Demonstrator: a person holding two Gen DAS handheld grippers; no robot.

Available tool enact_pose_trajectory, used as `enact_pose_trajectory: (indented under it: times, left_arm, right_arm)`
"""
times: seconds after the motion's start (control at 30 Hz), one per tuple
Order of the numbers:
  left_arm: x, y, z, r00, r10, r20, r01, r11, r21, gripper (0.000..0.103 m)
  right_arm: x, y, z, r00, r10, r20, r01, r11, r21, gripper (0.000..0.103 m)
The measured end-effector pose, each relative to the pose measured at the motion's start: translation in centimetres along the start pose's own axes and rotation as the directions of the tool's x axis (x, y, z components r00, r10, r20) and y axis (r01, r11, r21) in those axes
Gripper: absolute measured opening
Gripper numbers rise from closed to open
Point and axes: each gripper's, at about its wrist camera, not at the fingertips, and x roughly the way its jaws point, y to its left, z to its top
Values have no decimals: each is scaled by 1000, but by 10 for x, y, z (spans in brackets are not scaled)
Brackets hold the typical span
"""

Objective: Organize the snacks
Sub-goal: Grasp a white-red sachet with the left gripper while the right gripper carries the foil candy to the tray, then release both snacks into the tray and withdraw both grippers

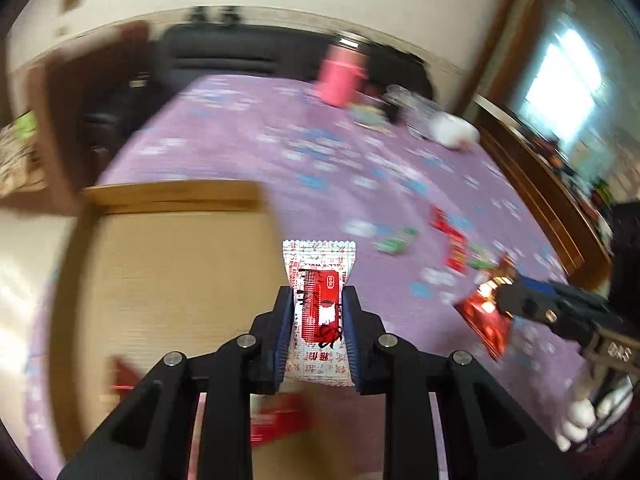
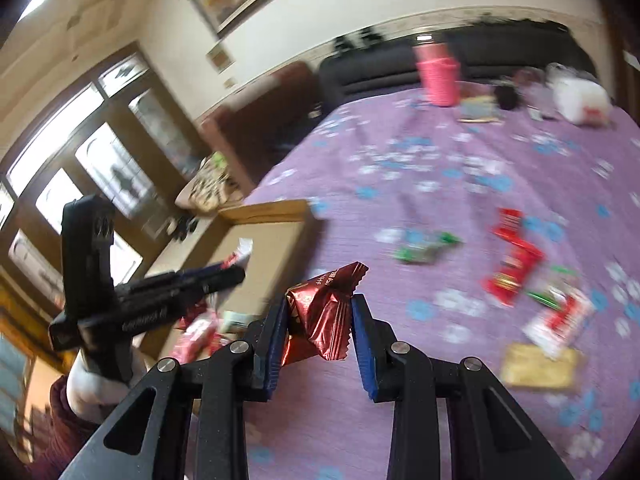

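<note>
My left gripper (image 1: pixel 319 300) is shut on a white and red snack packet (image 1: pixel 319 288) and holds it above the open cardboard box (image 1: pixel 176 264). My right gripper (image 2: pixel 320 304) is shut on a dark red foil snack packet (image 2: pixel 324 312), held above the purple tablecloth just right of the box (image 2: pixel 264 236). The right gripper also shows in the left wrist view (image 1: pixel 508 300) with the red foil packet (image 1: pixel 484 320). The left gripper shows in the right wrist view (image 2: pixel 232 272) over the box. Red packets (image 1: pixel 280 416) lie inside the box.
Loose red (image 2: pixel 512 264), green (image 2: pixel 424 248) and tan (image 2: pixel 540 366) snack packets lie on the purple tablecloth (image 2: pixel 440 168) to the right. A pink container (image 2: pixel 438 76) and a white bag (image 2: pixel 580 98) stand at the far edge. A dark sofa is behind the table.
</note>
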Motion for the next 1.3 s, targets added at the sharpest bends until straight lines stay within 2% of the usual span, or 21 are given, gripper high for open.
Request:
enact_pose_trajectory:
  times: [0.2, 0.3, 0.43, 0.47, 0.53, 0.57, 0.6, 0.73, 0.83, 0.93, 1.0, 1.07, 1.1, 1.13, 1.2, 1.3]
  left_arm:
    - [3, 79, 0, 998, 66, -4, -65, 988, -143, 23]
    - [13, 99, -2, 996, 82, -24, -85, 979, -188, 22]
    - [18, 112, -5, 997, 65, -39, -73, 970, -231, 23]
    - [17, 113, -4, 997, 65, -33, -71, 970, -235, 27]
    - [13, 114, -5, 998, 65, -21, -69, 969, -238, 40]
    - [10, 114, -5, 997, 71, -11, -71, 968, -241, 53]
    - [7, 113, -5, 997, 72, 1, -69, 968, -243, 59]
    - [-10, 99, -5, 992, 113, 49, -100, 972, -213, 62]
    - [-28, 76, -5, 981, 167, 99, -150, 976, -159, 71]
    - [-47, 41, -7, 952, 259, 166, -248, 965, -84, 82]
    - [-58, 16, -9, 924, 318, 211, -315, 948, -48, 94]
    - [-66, -10, -11, 902, 348, 254, -354, 935, -26, 102]
    - [-69, -23, -13, 898, 347, 271, -357, 934, -16, 102]
    - [-71, -30, -15, 899, 338, 279, -349, 937, -10, 102]
    - [-73, -51, -18, 918, 276, 284, -291, 957, 11, 102]
    - [-68, -76, -21, 931, 248, 266, -266, 963, 33, 102]
  right_arm:
    - [78, 50, 21, 994, 22, -103, -27, 998, -51, 35]
    - [116, 66, 23, 988, 6, -154, -18, 997, -75, 35]
    - [149, 78, 23, 980, -2, -197, -16, 996, -88, 36]
    - [155, 78, 22, 979, 3, -204, -21, 996, -84, 37]
    - [160, 77, 21, 980, -2, -199, -14, 997, -75, 38]
    - [160, 79, 19, 981, -1, -195, -14, 997, -75, 39]
    - [157, 78, 19, 982, 4, -190, -19, 997, -76, 41]
    - [135, 72, 22, 990, -8, -141, -3, 997, -74, 43]
    - [108, 60, 23, 995, -16, -94, 12, 999, -48, 50]
    - [79, 42, 20, 998, -38, -55, 36, 999, -25, 53]
    - [59, 28, 15, 998, -59, -33, 58, 998, -8, 53]
    - [40, 11, 11, 997, -80, -12, 80, 997, 14, 53]
    - [32, 3, 9, 996, -91, -2, 91, 996, 24, 53]
    - [23, -6, 7, 994, -106, 8, 105, 994, 35, 53]
    - [5, -27, 3, 990, -136, 27, 134, 989, 62, 53]
    - [-20, -62, -3, 983, -177, 49, 171, 979, 110, 53]
